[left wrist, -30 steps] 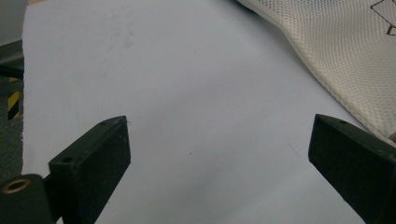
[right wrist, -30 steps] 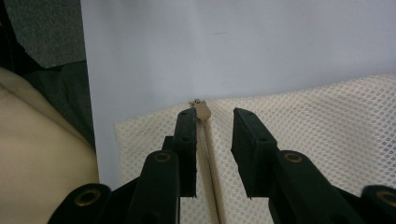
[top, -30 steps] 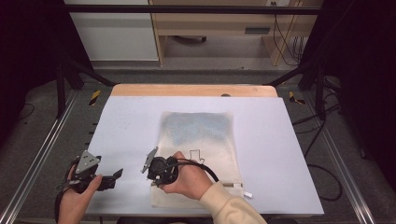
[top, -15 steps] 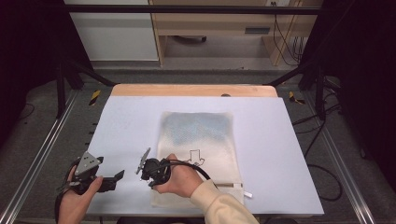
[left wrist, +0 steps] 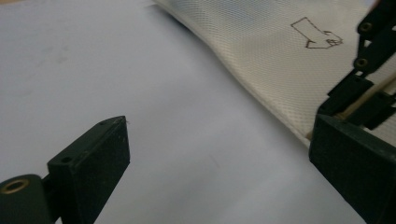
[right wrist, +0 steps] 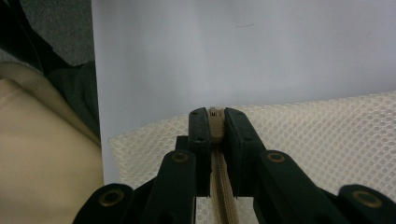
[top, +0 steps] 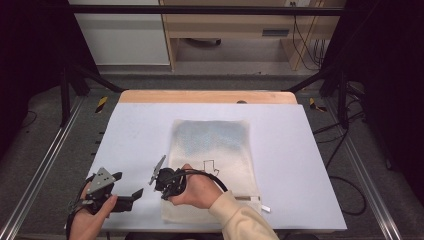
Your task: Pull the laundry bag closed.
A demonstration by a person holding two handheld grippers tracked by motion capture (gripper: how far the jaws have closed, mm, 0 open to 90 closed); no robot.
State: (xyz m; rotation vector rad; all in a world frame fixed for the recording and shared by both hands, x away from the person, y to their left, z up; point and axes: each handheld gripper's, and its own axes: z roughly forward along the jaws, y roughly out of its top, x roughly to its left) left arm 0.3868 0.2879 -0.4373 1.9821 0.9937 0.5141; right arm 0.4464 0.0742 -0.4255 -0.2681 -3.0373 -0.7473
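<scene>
- Two hand-held black two-jaw grippers sit low in the high view: the left gripper (top: pixel 131 196) at the lower left of the frame, the right gripper (top: pixel 161 183) just left of centre near the bottom
- One cream mesh fabric bag (top: pixel 215 160), flat and rectangular, lies on the pale lavender-white table top (top: pixel 300 165) in the middle of the high view; its upper half shows a bluish-grey tint through the mesh and a small dark outline drawing (top: pixel 210 166) sits near its middle
- Left gripper's jaws stand wide apart with nothing between them; in the left gripper view they rise from the lower left and lower right corners over bare table, with the bag's edge (left wrist: pixel 261 70) running diagonally across the upper right
- Right gripper's jaws are pressed narrow onto the tan zipper pull (right wrist: pixel 216 122) at the end of the bag's tan zipper tape (right wrist: pixel 223 196), seen at the centre of the right gripper view; the mesh (right wrist: pixel 327 140) spreads to either side
- The zipper runs along the bag's bottom edge in the high view, and a small white tab (top: pixel 264 208) pokes out at its lower right corner
- The person's right hand (top: pixel 197 191), in a cream sleeve (top: pixel 240 222), rests over the bag's lower left corner
- The left hand (top: pixel 92 220) sits at the table's bottom left edge, apart from the bag
- A light wooden strip (top: pixel 207 96) borders the table's far edge
</scene>
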